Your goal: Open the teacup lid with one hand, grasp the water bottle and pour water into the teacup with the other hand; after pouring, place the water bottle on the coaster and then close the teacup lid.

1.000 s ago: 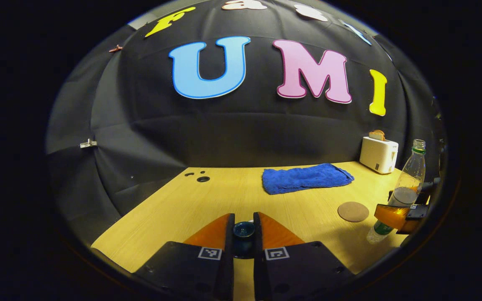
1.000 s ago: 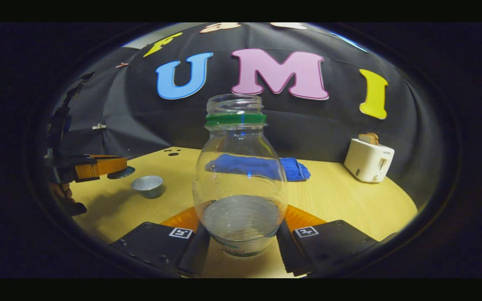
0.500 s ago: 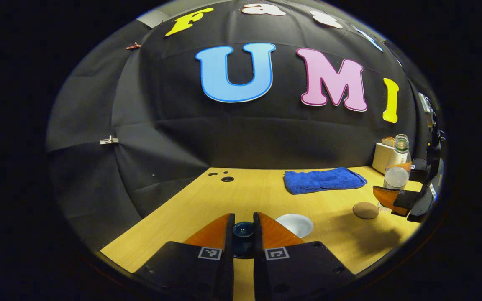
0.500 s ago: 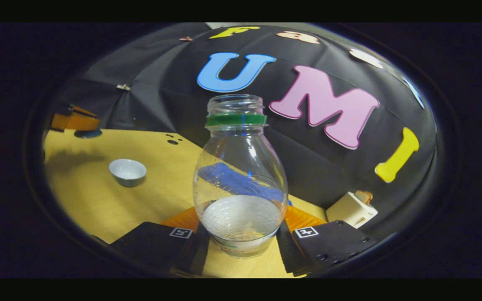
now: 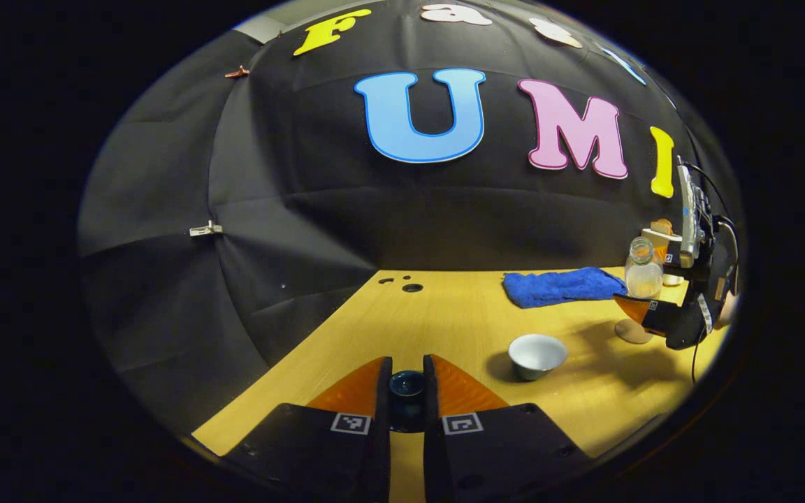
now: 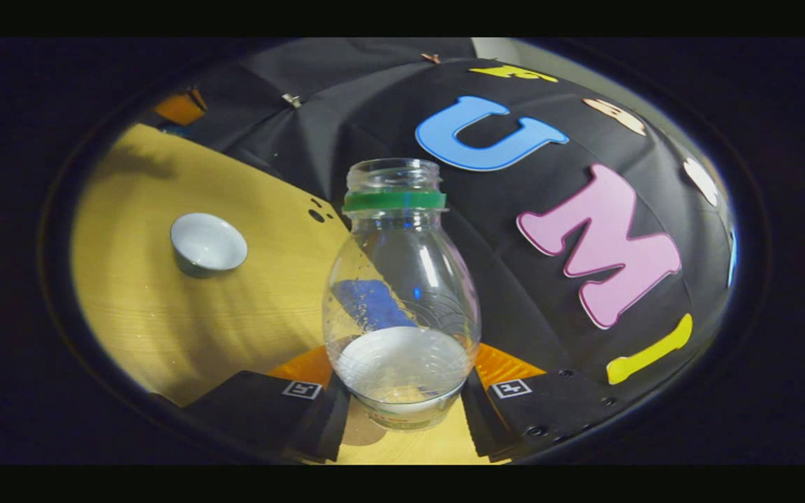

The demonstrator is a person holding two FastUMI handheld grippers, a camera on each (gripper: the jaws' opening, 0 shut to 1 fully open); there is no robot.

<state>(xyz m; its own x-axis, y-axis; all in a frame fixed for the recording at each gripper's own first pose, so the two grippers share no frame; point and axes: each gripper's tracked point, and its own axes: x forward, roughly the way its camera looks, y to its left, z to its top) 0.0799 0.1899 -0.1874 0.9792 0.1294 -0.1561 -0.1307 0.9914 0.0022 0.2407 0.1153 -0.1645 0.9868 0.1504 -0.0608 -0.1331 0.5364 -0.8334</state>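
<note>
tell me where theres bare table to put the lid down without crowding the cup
Widest free patch: the bare wood of the table between the booth wall's edge, the two holes and the teacup, ahead of the left gripper holding the lid. It is crowded to the right, where blue towel, coaster, toaster and the right gripper with the water bottle cluster.

The left gripper [image 5: 407,391] had two wedge-shaped fingers set on flat black blocks, each block carrying a small square black-and-white marker near its inner edge and small screw holes farther back. The right gripper [image 6: 402,398] showed the same build: black blocks, square markers, screws along the outer edges. Seen from the left gripper view, it carried a pale upright module, with black cables looping behind it.
</note>
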